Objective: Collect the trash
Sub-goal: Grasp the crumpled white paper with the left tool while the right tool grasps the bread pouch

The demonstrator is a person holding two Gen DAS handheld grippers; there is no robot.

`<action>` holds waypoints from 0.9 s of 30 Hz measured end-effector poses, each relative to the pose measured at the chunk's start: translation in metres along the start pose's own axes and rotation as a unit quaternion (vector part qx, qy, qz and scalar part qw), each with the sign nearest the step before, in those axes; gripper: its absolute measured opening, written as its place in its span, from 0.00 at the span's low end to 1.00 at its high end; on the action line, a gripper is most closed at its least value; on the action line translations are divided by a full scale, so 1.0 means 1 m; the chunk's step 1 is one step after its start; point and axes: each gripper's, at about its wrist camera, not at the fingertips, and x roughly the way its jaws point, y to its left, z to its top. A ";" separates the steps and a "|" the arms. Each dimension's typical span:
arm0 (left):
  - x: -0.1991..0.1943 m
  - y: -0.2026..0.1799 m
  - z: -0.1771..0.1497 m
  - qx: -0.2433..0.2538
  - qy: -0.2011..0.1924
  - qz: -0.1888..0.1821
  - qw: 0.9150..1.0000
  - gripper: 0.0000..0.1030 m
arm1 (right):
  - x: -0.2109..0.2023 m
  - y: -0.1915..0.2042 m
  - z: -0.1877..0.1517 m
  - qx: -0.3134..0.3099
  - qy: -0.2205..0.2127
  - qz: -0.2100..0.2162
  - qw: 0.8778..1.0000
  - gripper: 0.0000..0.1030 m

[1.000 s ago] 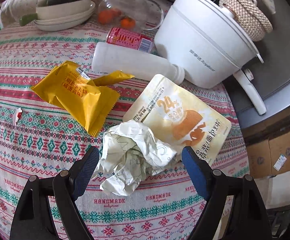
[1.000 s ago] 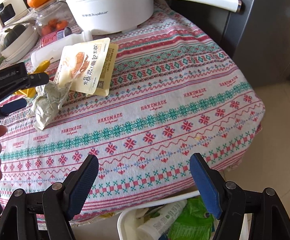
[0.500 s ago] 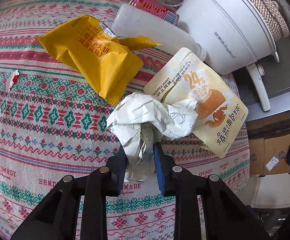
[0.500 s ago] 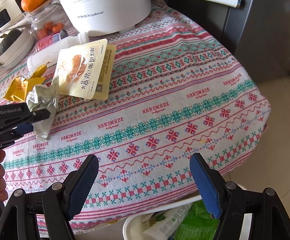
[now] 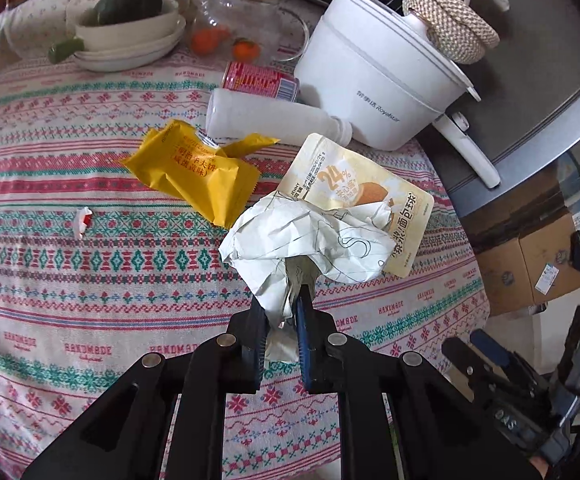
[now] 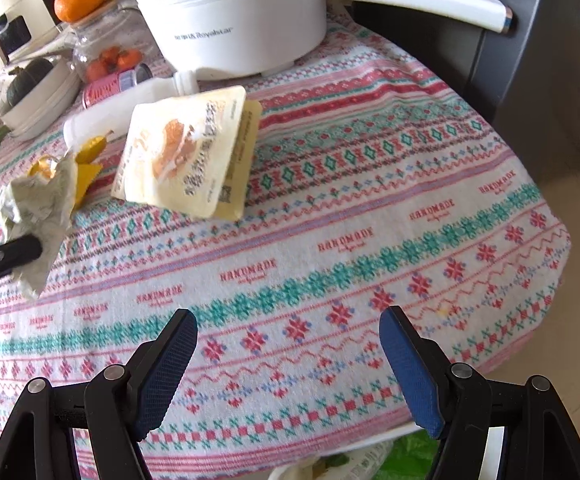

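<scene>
A crumpled ball of white paper (image 5: 305, 236) hangs a little above the patterned tablecloth (image 5: 90, 280), and my left gripper (image 5: 284, 308) has its jaws closing on the lower tail, pads pressing it. The same paper (image 6: 38, 204) shows at the left edge of the right wrist view. A yellow snack wrapper (image 5: 194, 176), a cream bread pouch (image 5: 361, 196), a white bottle (image 5: 266, 118), a red can (image 5: 260, 80) and a small red-white scrap (image 5: 82, 220) lie on the cloth. My right gripper (image 6: 288, 328) stands open over the table's near edge, holding nothing.
A white electric pot (image 5: 373, 84) with a long handle stands at the back right. Stacked bowls with a green squash (image 5: 130, 12) and a glass jar of oranges (image 5: 246, 20) sit behind. A bin with green packaging (image 6: 405, 456) shows below the table edge. Cardboard boxes (image 5: 529, 264) stand on the floor.
My left gripper went from wide open around the paper to shut on it, then lifted it off the cloth. The right gripper drifted slightly inward over the table, still open.
</scene>
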 end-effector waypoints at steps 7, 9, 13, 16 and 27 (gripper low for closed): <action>-0.052 0.015 -0.003 0.046 -0.042 0.031 0.998 0.13 | 0.019 0.011 0.026 -0.004 -0.026 0.049 0.998 0.76; -0.063 0.023 -0.004 0.049 -0.051 0.038 0.997 0.13 | 0.027 0.014 0.037 -0.010 -0.035 0.060 0.998 0.76; -0.074 0.037 -0.005 0.047 -0.058 0.044 0.996 0.13 | 0.051 0.015 0.053 -0.001 -0.032 0.072 0.997 0.76; -0.074 0.043 -0.007 0.045 -0.054 0.050 0.996 0.13 | 0.071 0.010 0.059 0.024 -0.025 0.090 0.995 0.76; -0.078 0.058 -0.008 0.035 -0.052 0.058 0.996 0.13 | 0.105 0.007 0.061 0.116 -0.020 0.194 0.974 0.36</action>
